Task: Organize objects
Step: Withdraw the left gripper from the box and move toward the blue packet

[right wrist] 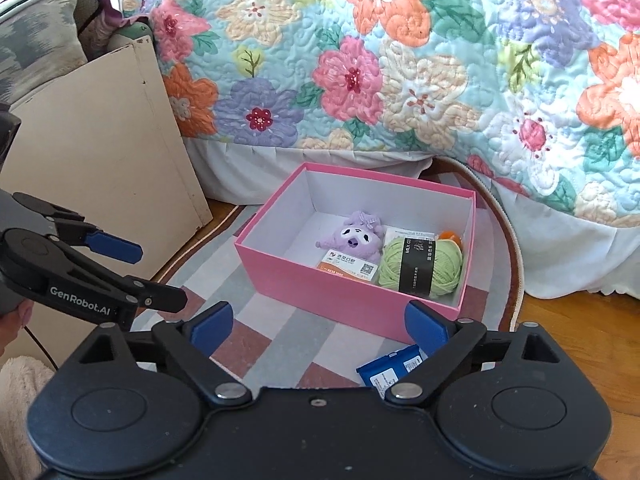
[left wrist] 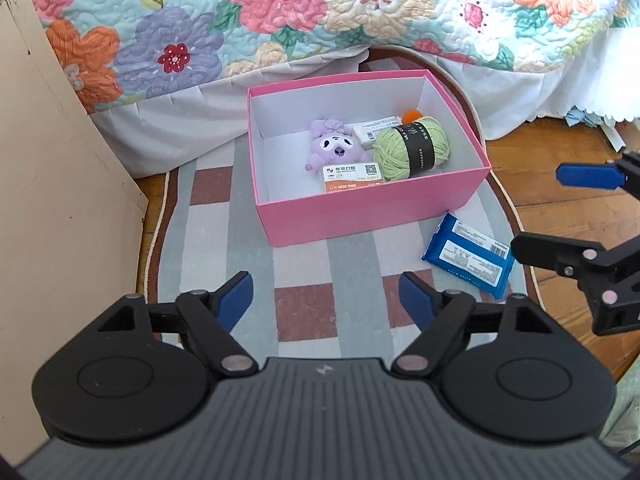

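1. Pink cardboard box sits on the checked rug, holding a purple plush toy, green yarn ball and an orange-and-white card packet.
2. Blue flat packet lies just outside, by the box's corner.
3. Left gripper and right gripper both gape wide, gripping nothing.
4. Floral quilt hangs behind.
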The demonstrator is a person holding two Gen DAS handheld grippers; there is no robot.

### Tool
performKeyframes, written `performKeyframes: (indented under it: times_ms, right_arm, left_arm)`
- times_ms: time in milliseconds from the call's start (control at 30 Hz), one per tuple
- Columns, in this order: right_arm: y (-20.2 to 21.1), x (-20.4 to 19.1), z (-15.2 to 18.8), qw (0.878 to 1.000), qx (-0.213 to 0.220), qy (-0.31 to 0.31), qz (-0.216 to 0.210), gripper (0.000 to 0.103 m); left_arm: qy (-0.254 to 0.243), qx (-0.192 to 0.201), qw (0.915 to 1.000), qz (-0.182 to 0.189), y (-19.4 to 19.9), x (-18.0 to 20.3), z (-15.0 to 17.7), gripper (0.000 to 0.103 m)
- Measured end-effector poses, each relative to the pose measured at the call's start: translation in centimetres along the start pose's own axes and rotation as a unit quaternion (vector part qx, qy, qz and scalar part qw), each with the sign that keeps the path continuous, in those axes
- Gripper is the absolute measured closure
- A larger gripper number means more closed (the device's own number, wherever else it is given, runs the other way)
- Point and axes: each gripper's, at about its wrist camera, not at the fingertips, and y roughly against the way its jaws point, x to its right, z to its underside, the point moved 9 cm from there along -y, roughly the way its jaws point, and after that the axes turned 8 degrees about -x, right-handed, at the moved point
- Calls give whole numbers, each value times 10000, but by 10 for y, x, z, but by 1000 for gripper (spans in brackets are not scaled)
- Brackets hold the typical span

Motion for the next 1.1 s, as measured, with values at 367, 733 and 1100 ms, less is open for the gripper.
performKeyframes:
  times_ms: [367, 733, 1100]
  right_arm:
    - [7, 3, 22, 9991, 48, -257, -330, 3]
    - [-11, -6, 65, 9984, -293, 137, -474, 3]
    - [-39, 5, 95, 9972, -474, 564, -157, 3]
  left_arm:
    - [-156, -150, 9997, 105, -17, 10, 20, 12]
    - [-63, -30, 9997, 237, -44, 16, 27, 4]
    - [526, -300, 9972, 434, -92, 16, 36, 4]
